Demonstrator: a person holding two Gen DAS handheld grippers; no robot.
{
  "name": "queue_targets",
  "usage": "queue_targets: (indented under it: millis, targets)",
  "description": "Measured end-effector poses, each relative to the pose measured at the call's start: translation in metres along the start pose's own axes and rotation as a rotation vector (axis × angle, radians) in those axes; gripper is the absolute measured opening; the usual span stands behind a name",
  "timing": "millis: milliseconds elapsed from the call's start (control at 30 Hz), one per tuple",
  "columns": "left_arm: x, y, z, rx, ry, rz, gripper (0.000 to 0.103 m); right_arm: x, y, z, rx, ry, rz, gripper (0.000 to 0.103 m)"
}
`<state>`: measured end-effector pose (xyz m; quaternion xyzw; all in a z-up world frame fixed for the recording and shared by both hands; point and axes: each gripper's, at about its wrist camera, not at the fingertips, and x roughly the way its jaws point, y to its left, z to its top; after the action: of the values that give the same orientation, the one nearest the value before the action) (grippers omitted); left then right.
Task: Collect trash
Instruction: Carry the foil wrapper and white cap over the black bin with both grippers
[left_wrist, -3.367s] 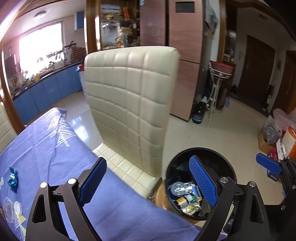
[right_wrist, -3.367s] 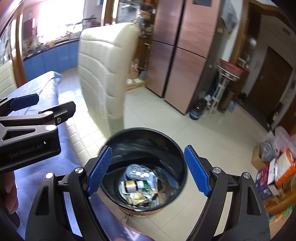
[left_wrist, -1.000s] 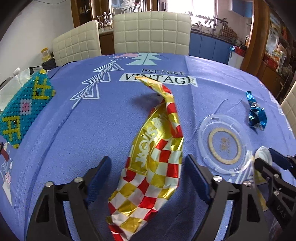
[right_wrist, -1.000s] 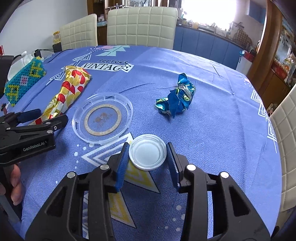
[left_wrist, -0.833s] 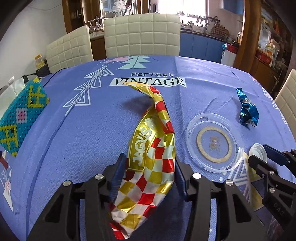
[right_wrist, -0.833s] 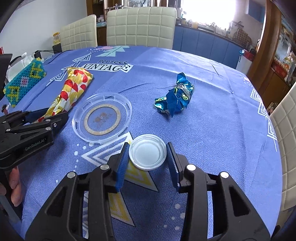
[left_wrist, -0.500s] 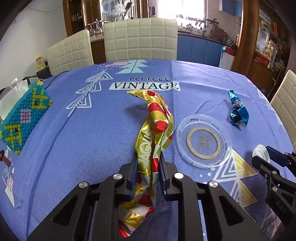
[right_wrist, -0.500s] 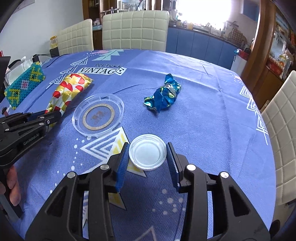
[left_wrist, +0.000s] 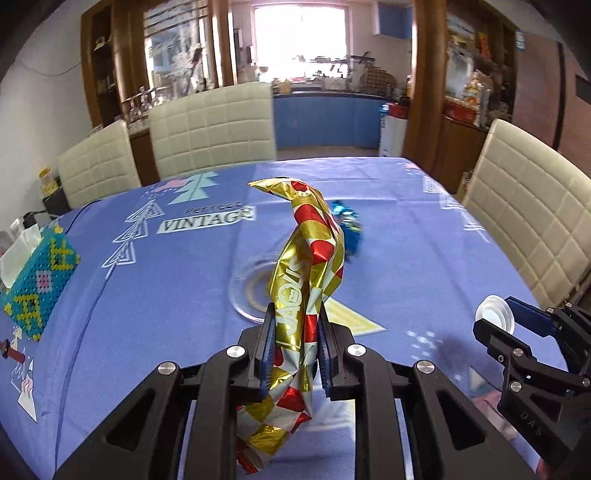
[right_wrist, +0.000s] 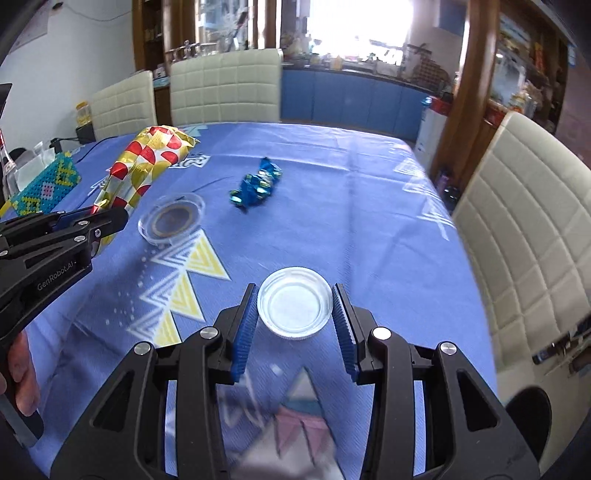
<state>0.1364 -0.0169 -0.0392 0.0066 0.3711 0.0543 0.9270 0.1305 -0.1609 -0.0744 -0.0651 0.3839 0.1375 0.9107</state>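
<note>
My left gripper (left_wrist: 295, 347) is shut on a gold and red checked foil wrapper (left_wrist: 306, 258) and holds it lifted off the blue tablecloth; the wrapper also shows in the right wrist view (right_wrist: 144, 166). My right gripper (right_wrist: 293, 325) is shut on a small white plastic lid (right_wrist: 293, 308), lifted above the table; the lid also shows in the left wrist view (left_wrist: 493, 314). A crumpled blue foil wrapper (right_wrist: 256, 186) and a clear round plastic lid (right_wrist: 171, 218) lie on the tablecloth (right_wrist: 369, 206).
A teal beaded tissue box (left_wrist: 35, 277) stands at the table's left edge. Cream padded chairs (left_wrist: 212, 129) stand behind the table and at its right (right_wrist: 524, 236). Kitchen cabinets and a bright window are beyond.
Both grippers have risen from the table, the left lifting the gold and red wrapper and the right lifting the white lid. Before that both were over the trash bin, open.
</note>
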Motion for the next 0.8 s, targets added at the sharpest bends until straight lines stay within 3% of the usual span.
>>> queue_targets:
  millis: [433, 800]
  targets:
    - [-0.061, -0.108, -0.026, 0.153, -0.041, -0.146, 0.019, -0.083, -0.068, -0.059, 0.118, -0.036, -0.138, 0.042]
    - [-0.069, -0.196, -0.024, 0.352, -0.077, -0.335, 0.019, -0.102, -0.127, -0.082, 0.273, -0.029, -0.297, 0.042]
